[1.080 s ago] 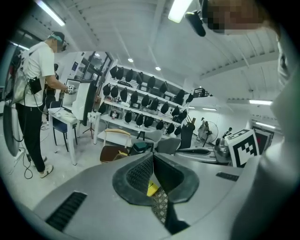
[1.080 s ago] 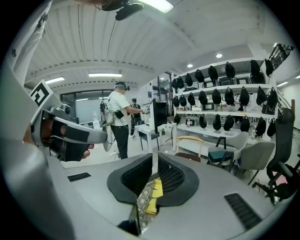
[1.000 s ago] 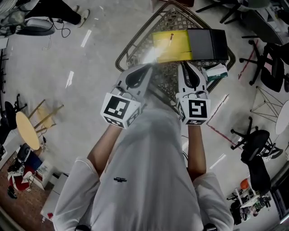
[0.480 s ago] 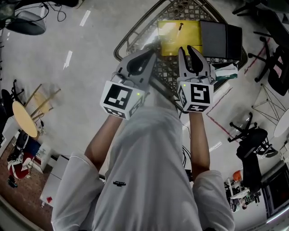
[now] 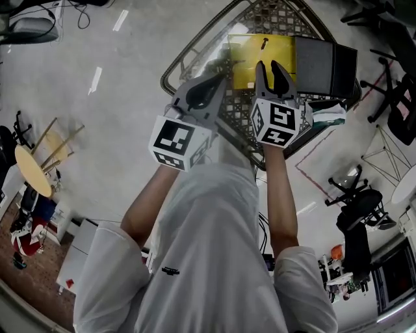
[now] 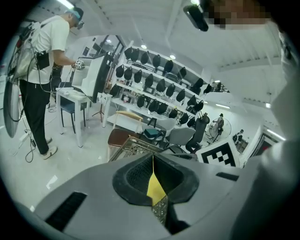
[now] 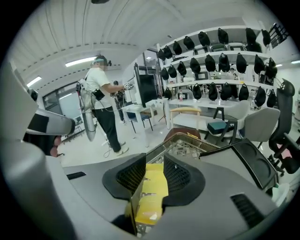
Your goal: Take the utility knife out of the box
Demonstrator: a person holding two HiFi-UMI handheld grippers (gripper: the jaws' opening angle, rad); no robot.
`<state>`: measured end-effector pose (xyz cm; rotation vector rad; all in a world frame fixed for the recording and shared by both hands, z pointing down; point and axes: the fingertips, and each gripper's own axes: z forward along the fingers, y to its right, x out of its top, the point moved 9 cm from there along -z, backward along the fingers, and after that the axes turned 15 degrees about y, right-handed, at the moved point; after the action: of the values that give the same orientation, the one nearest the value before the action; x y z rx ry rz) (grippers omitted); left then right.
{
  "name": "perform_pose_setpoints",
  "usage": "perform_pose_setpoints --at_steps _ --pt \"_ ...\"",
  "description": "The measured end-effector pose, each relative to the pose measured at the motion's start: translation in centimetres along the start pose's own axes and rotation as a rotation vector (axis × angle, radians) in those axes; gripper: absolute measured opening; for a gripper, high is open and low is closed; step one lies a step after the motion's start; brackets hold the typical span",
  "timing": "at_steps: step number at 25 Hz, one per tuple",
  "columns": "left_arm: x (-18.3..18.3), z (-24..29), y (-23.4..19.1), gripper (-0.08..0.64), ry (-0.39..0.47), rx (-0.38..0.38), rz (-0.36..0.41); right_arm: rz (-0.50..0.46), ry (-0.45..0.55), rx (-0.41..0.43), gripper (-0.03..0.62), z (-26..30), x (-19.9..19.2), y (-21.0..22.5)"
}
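Reaching stage, nothing lifted yet. Right gripper point(image 5: 268, 66): jaws have just been opening and stand apart, nothing between them; its own view looks down the gap onto the yellow box point(image 7: 152, 187). Left gripper point(image 5: 220, 78): jaws clenched together at the tips, empty. In the head view the yellow box point(image 5: 244, 62) lies open at upper centre on the patterned table point(image 5: 276, 14), with the black lid point(image 5: 325, 65) touching its right side. A small dark item near the box's top edge is probably the utility knife point(image 5: 265, 44); it is too small to confirm its long axis. It sits straight beyond the right fingertips, toward the top of the frame. The right hand is nearer, while the left points at the box's lower-left corner.
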<state>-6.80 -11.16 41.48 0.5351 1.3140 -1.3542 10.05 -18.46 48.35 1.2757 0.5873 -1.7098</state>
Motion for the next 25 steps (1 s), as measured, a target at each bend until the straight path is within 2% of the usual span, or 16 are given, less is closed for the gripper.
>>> perform_pose_setpoints --at_steps 12,25 --pt "-3.6 2.4 -1.8 0.005 -0.051 0.034 -0.034 0.032 -0.096 -0.097 0.108 6.0 -5.7 2.3" --pt "-6.1 4.1 -3.2 0.005 -0.065 0.061 -0.075 0.07 -0.206 -0.183 0.123 10.1 -10.8 4.9"
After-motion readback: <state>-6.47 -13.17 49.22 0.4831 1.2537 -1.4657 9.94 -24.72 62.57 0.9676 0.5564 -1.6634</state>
